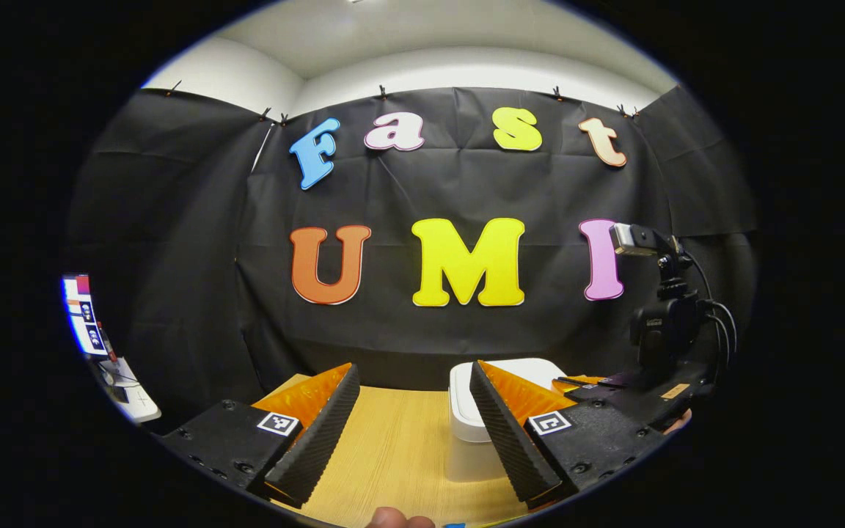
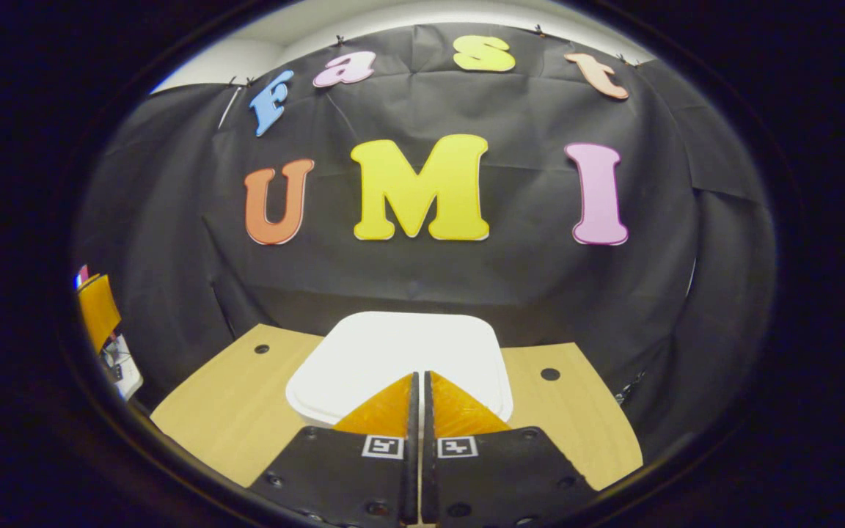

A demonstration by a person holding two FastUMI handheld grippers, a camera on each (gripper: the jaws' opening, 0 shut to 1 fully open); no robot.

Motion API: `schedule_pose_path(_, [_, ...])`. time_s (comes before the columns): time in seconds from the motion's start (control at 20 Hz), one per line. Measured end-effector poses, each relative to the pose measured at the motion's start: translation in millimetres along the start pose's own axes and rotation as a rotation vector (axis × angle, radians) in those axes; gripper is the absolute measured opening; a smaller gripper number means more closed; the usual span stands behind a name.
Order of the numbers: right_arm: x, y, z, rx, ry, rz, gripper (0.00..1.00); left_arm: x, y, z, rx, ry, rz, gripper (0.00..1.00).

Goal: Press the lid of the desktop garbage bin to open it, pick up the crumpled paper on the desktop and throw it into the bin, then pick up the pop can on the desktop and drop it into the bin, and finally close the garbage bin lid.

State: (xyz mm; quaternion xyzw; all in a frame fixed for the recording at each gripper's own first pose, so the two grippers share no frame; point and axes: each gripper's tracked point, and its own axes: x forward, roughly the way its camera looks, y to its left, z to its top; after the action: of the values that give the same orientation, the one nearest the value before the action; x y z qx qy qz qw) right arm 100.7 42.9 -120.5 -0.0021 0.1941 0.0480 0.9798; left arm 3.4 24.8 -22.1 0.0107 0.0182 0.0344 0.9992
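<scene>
The white desktop bin [image 1: 466, 418] stands on the wooden table, partly hidden behind one finger of my left gripper [image 1: 414, 370]. That gripper is open with nothing between its fingers and sits just left of the bin. In the right gripper view the bin's flat white lid [image 2: 393, 348] lies shut. My right gripper [image 2: 419, 375] is shut and empty, with its tips over the near middle of the lid; I cannot tell if they touch it. In the left gripper view the right gripper [image 1: 573, 381] reaches in over the bin from the right, with a camera mount [image 1: 661, 323] on top.
The wooden table [image 2: 232, 403] has two round holes [image 2: 550, 374] near its back edge and ends at the black cloth wall. A lit screen [image 1: 81, 315] and a white device [image 1: 129, 396] sit off the table's left side. A fingertip [image 1: 393, 519] shows at the bottom edge.
</scene>
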Motion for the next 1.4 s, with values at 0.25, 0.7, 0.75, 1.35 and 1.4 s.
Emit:
schedule_pose_path(0.25, [9.4,7.1,-17.1,-0.017,0.055,0.045,0.00,-1.4,0.7,-0.6,0.007,0.004,0.013,0.97])
schedule_pose_path(0.7, [11.3,3.3,-15.0,-0.046,0.056,0.042,0.01,-1.9,-6.6,-7.5,0.011,0.015,-0.003,0.98])
schedule_pose_path(0.75, [6.2,0.2,-6.0,-0.104,0.026,0.024,0.01,-2.5,-6.5,-6.6,0.011,0.013,-0.004,0.98])
schedule_pose_path(1.35, [-45.1,-21.7,36.8,-0.058,-0.156,0.028,0.97,-0.9,-19.6,-44.5,-0.009,0.096,-0.060,0.98])
schedule_pose_path(1.4, [-49.2,-25.3,36.5,-0.058,-0.160,0.022,0.97,-1.5,-21.8,-47.9,-0.011,0.103,-0.066,0.98])
